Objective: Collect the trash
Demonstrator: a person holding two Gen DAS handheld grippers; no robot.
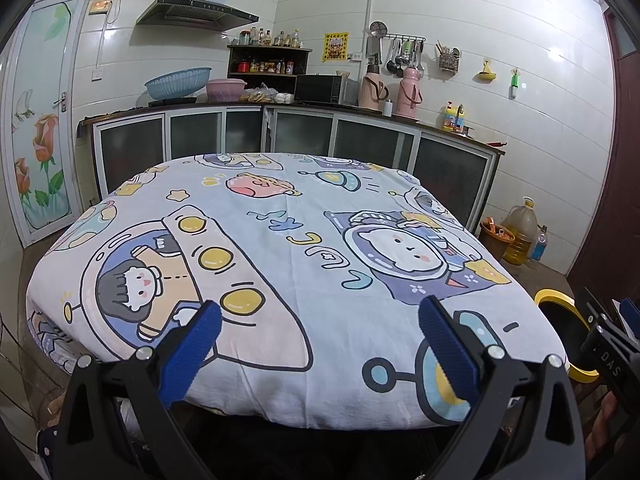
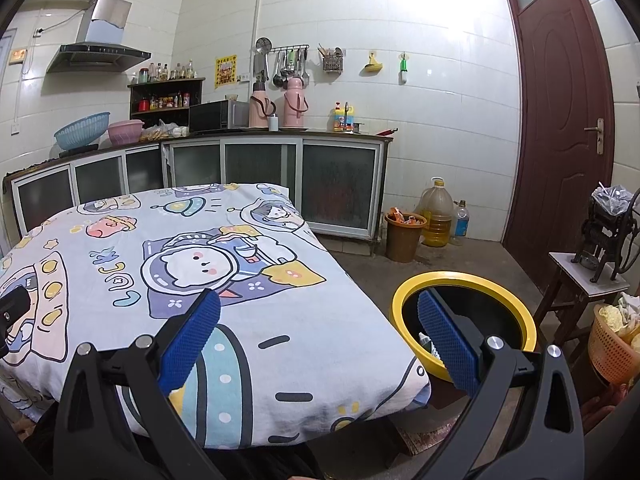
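Left claw (image 1: 320, 334) spread wide, nothing between blue pads, hovering over near edge of surface (image 1: 280, 240) draped in cartoon-print cloth. Right claw (image 2: 319, 326) spread too, nothing pinched, poised over near right corner of surface (image 2: 320, 320). Yellow-rimmed bin (image 2: 464, 320) on floor just beside that corner; small item visible inside, too small to identify. Brown bin (image 2: 403, 236) with orange scraps farther off beside cabinets.

Two pink thermoses (image 2: 259, 106), two basins (image 2: 82, 130), one yellow-rimmed bin (image 2: 464, 280), two claws (image 1: 320, 322)
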